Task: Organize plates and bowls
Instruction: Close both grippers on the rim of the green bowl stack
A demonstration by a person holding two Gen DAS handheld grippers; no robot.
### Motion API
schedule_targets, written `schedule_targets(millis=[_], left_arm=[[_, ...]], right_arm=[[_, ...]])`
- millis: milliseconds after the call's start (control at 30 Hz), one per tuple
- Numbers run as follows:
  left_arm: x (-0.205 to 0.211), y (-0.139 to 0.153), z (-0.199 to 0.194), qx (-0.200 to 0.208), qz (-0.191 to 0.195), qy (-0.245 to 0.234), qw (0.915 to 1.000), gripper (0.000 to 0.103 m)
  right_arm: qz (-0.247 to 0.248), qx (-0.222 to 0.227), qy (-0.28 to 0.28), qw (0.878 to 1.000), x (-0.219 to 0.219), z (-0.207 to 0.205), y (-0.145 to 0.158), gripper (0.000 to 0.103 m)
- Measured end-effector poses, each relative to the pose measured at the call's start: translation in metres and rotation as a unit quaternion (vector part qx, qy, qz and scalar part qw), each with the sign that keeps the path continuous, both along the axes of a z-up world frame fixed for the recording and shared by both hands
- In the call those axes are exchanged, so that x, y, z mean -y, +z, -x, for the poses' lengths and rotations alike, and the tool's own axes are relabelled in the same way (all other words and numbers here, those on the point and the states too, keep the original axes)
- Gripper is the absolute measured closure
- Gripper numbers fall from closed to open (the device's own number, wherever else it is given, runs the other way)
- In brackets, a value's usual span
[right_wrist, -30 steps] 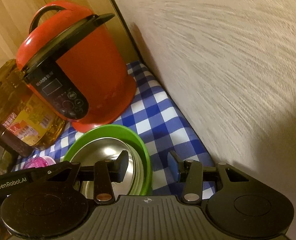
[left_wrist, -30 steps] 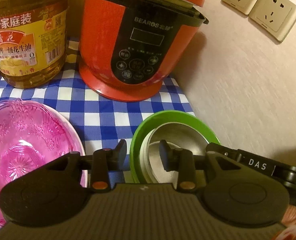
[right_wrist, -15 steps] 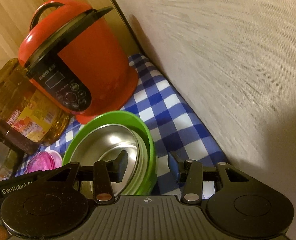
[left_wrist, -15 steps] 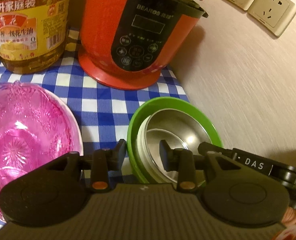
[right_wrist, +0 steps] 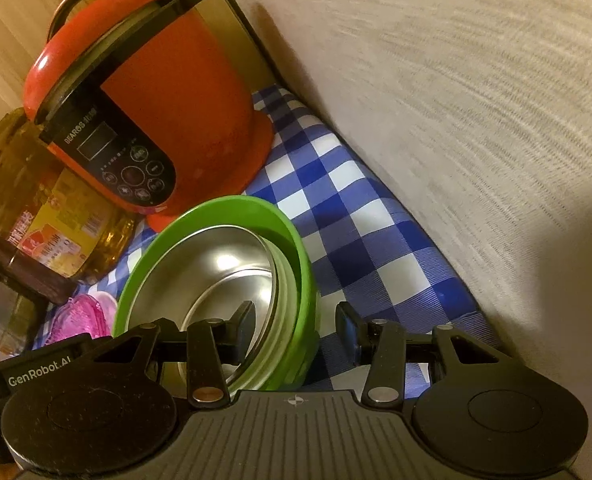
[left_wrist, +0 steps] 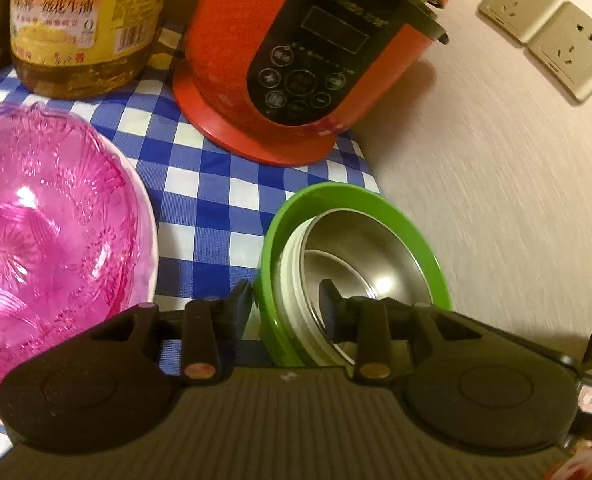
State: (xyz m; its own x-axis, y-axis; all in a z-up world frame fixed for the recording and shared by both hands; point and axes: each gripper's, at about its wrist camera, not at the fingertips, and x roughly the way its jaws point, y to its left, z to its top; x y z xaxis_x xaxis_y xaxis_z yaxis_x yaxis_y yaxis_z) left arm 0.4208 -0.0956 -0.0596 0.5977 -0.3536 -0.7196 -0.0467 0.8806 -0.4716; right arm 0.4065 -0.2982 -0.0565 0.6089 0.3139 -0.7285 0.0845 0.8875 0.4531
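Observation:
A green bowl (left_wrist: 399,216) holds a steel bowl (left_wrist: 359,256) nested inside it, on a blue-and-white checked cloth (left_wrist: 216,200). My left gripper (left_wrist: 286,304) straddles the stack's left rim, one finger outside and one inside; whether the jaws touch the rim I cannot tell. My right gripper (right_wrist: 294,322) straddles the right rim of the green bowl (right_wrist: 296,240) the same way, around the steel bowl (right_wrist: 216,276). A pink glass bowl (left_wrist: 48,232) sits on a white plate (left_wrist: 148,236) to the left; it also shows in the right wrist view (right_wrist: 82,316).
A red rice cooker (left_wrist: 296,52) stands behind the bowls, also in the right wrist view (right_wrist: 148,108). A large oil bottle (left_wrist: 84,20) stands at the back left. A wall (left_wrist: 495,180) with two sockets (left_wrist: 547,36) runs close along the right.
Both grippers have moved closer in on the green and steel bowl stack. The bowls have stayed on the cloth.

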Motion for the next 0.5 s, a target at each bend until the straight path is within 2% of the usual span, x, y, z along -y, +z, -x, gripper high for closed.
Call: schedule_targets(millis=[500], left_arm=[[-0.0015,-0.0105,0.0002,-0.001,0.030,0.058,0.9979,0.072]], right_arm=[[-0.006,-0.005,-0.009,1.000,-0.0032,-0.0033,-0.0080,0.059]])
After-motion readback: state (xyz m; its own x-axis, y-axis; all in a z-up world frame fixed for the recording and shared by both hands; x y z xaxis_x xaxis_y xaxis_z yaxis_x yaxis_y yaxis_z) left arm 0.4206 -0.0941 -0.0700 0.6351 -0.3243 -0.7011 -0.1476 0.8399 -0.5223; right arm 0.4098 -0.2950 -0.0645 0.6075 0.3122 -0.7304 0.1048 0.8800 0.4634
